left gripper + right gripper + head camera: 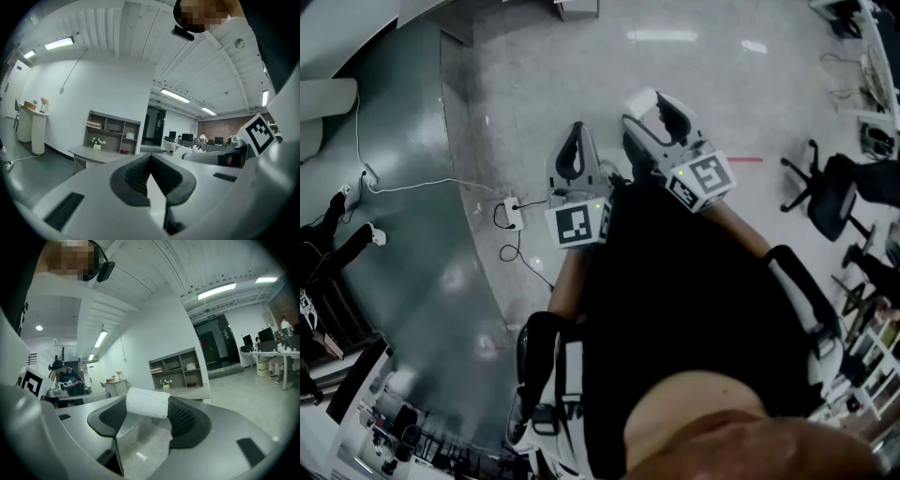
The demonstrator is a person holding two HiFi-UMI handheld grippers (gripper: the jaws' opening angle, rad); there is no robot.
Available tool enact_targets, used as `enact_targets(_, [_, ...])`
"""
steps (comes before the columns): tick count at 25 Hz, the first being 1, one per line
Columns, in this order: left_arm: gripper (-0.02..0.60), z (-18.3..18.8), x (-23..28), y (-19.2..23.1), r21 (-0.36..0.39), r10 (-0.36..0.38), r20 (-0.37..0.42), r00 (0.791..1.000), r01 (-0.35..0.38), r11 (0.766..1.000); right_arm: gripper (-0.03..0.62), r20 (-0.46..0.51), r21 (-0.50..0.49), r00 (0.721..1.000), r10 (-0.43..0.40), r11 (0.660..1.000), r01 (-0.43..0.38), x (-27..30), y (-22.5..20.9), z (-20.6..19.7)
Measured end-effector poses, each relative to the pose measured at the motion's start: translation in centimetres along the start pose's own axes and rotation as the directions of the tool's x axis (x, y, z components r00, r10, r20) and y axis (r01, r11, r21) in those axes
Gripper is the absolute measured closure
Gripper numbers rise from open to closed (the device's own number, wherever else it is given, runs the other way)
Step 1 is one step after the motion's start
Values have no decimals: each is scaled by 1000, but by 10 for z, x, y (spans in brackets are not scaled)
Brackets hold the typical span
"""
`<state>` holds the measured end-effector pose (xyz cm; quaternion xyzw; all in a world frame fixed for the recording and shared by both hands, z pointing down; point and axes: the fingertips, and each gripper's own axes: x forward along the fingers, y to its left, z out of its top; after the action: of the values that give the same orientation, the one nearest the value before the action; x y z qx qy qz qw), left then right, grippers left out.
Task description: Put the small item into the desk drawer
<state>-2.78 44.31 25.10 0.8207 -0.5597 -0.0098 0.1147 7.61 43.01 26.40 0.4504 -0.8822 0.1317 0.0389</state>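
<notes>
My right gripper (146, 412) is shut on a small white roll (147, 402), which lies crosswise between the two dark pads. In the head view that gripper (662, 111) is held up in front of the person's chest, with the white roll (641, 101) at its tip. The left gripper (150, 165) (572, 142) is beside it, shut with nothing between its jaws. A grey desk (93, 153) (196, 393) with an open shelf unit (111, 132) on it stands some way off across the room. No drawer can be made out.
A white power strip (514, 214) with trailing cables lies on the floor to the left of the grippers. Black office chairs (827, 193) stand at the right. A person (65, 378) works at a table on the left of the right gripper view.
</notes>
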Motion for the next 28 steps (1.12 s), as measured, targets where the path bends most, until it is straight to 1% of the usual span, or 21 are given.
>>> enact_targets(4, [595,-1,16,4,6,9,-2,1000,-9,1000,321,8,3,1000,10,1000,-10,16,-12,3])
enact_targets(9, [595,1,51,14,4,30,-8,1000,-30,1000,321,4,7,1000,22,1000,-22,45,-39,7])
enact_targets(20, [595,15,153,30,-6,56,-37,998,-56,998,321,-24,28,998,56,998,-56,116,-111,33])
enact_targets(25, [595,20,200,35,9,72,-57,996,-71,997,321,-39,32,995,87,996,-86,147,-146,46])
enact_targets(28, [595,24,226,39,7,87,-54,995,-86,996,321,-47,33,994,101,994,-100,165,-165,51])
